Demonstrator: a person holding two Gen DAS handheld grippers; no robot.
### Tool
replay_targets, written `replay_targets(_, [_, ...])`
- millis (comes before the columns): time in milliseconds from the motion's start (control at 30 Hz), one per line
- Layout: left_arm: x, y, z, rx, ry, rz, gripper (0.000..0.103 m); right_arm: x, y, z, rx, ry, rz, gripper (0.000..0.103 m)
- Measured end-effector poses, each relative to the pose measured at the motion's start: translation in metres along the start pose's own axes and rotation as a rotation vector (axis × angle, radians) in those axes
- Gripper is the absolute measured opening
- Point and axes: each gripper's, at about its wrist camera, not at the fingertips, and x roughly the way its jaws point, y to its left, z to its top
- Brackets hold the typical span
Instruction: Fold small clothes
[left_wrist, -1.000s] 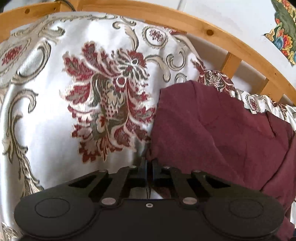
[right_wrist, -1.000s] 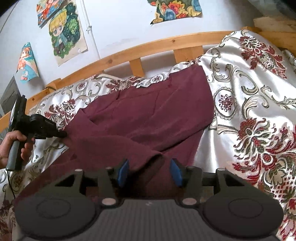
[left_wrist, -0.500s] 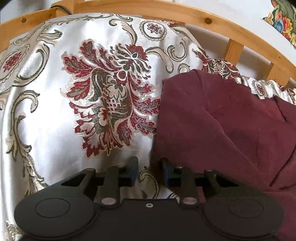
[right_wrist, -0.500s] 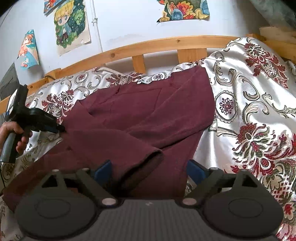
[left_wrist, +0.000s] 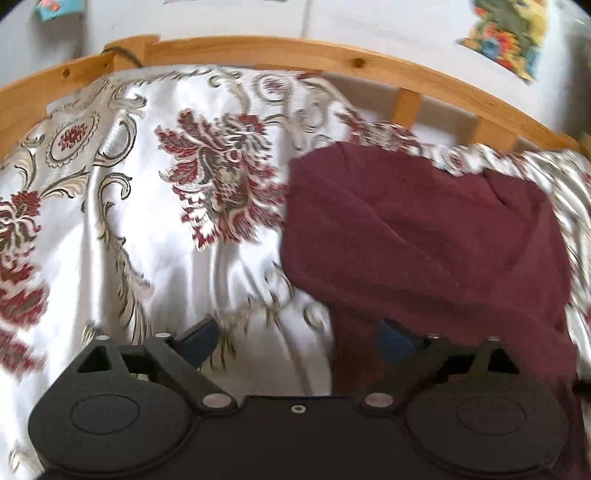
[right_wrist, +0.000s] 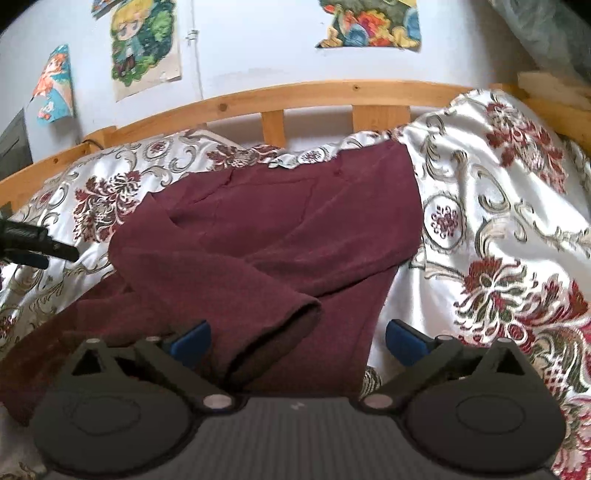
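A maroon garment (right_wrist: 280, 236) lies rumpled on the floral bedspread (right_wrist: 498, 221) of the bed, one sleeve (right_wrist: 236, 291) folded across it. Both the left tongs (left_wrist: 295, 339) and right tongs (right_wrist: 297, 341) gape wide, holding nothing. Only the right view shows the cartoon posters (right_wrist: 146, 44).

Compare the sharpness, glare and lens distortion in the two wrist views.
Left wrist view: motion-blurred, the bedspread glaring white, the bed rail bowed by the fisheye. Right wrist view: sharper, the maroon garment crisp, glare on the satin at right, rail curved too.
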Motion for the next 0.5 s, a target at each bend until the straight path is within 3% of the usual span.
replay_targets(100, [-0.026, -0.007, -0.022, 0.082, -0.024, -0.032, 0.101, -0.008, 0.011, 0.005, -0.073, 0.042, -0.001, 0.103])
replay_targets(233, [-0.054, -0.012, -0.047, 0.184, -0.019, -0.084, 0.102, -0.032, 0.028, 0.006, -0.173, 0.104, 0.061, 0.103])
replay_targets(500, [-0.093, -0.021, -0.086, 0.350, 0.000, -0.233, 0.102, -0.080, 0.071, -0.034, -0.410, 0.201, 0.088, 0.103])
